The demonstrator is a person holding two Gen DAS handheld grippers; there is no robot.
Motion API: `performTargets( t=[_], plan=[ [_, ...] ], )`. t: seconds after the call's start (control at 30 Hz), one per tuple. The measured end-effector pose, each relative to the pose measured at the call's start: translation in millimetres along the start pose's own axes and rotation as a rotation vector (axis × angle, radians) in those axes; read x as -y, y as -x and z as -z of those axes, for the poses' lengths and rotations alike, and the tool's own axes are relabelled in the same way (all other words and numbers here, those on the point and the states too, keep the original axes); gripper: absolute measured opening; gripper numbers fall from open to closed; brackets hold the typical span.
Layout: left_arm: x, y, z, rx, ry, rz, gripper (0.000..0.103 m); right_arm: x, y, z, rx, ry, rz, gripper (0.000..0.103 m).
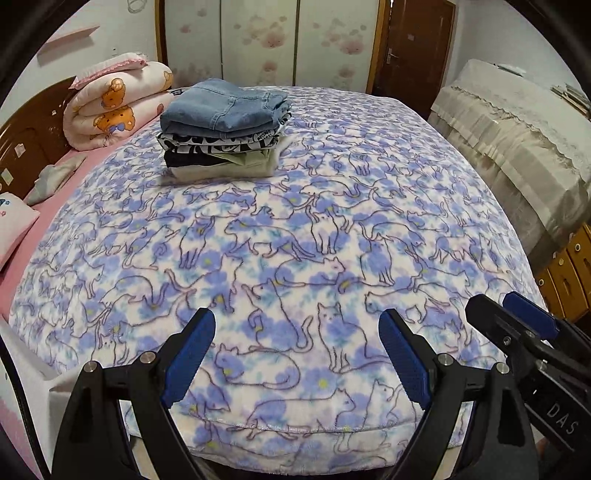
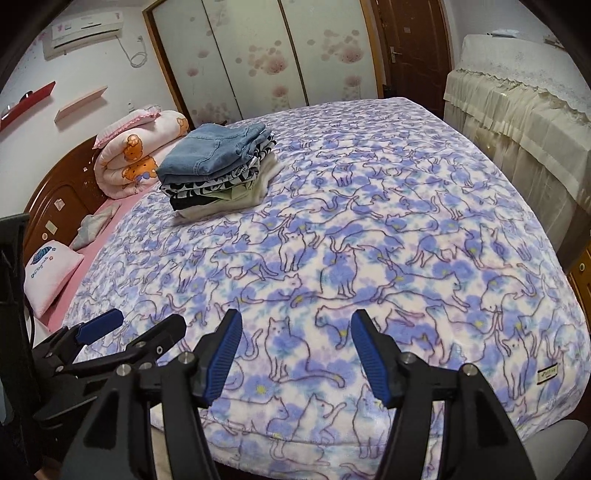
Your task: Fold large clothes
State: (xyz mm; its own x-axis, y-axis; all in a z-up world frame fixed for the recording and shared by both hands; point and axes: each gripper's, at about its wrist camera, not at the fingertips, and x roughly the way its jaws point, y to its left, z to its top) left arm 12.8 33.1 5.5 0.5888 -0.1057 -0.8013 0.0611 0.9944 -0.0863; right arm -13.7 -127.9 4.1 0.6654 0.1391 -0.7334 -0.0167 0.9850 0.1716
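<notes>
I hold both tools over the near edge of the bed, tipped downward toward the blanket and side by side. My left gripper (image 1: 297,354) has its jaws spread wide, with nothing between the blue pads (image 1: 190,356) but the blanket below them. My right gripper (image 2: 295,356) stands just beside it, jaws parted less widely and likewise empty; in the left wrist view it shows at the right edge (image 1: 517,314), and in the right wrist view the left gripper shows at the lower left (image 2: 129,325). Neither tool touches any cloth that I can see. The folded clothes (image 1: 225,127) are stacked on the far left part of the bed, well away from both grippers: a pair of blue jeans (image 2: 214,153) on top, a black-and-white patterned piece under it, then dark, pale green and cream layers at the bottom. The stack rests on a fleece blanket (image 1: 314,240) printed with outlined cats and blue flowers, which covers most of the bed and lies smooth. Beyond the stack a rolled quilt with bear prints (image 1: 118,103) lies against the dark wooden headboard (image 2: 62,192), and a small pink pillow (image 2: 51,273) sits on the pink sheet at the left. At the far wall stands a wardrobe with sliding flower-patterned doors (image 2: 258,55), a brown door (image 1: 413,48) beside it. To the right a piece of furniture is draped in a cream lace-edged cover (image 1: 517,140). An air conditioner (image 2: 86,31) hangs high on the left wall.
</notes>
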Motion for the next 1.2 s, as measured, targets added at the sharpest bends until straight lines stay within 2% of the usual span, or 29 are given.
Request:
performTargets(
  t=[0.43, 1.2],
  plan=[
    [-5, -9, 3, -0.035, 0.034, -0.008, 0.089, -2, -7, 3, -0.016, -0.004, -0.002, 0.062],
    [-1, -17, 7, -0.048, 0.026, -0.011, 0.089, 6, -15, 9, -0.026, -0.015, 0.002, 0.062]
  ],
)
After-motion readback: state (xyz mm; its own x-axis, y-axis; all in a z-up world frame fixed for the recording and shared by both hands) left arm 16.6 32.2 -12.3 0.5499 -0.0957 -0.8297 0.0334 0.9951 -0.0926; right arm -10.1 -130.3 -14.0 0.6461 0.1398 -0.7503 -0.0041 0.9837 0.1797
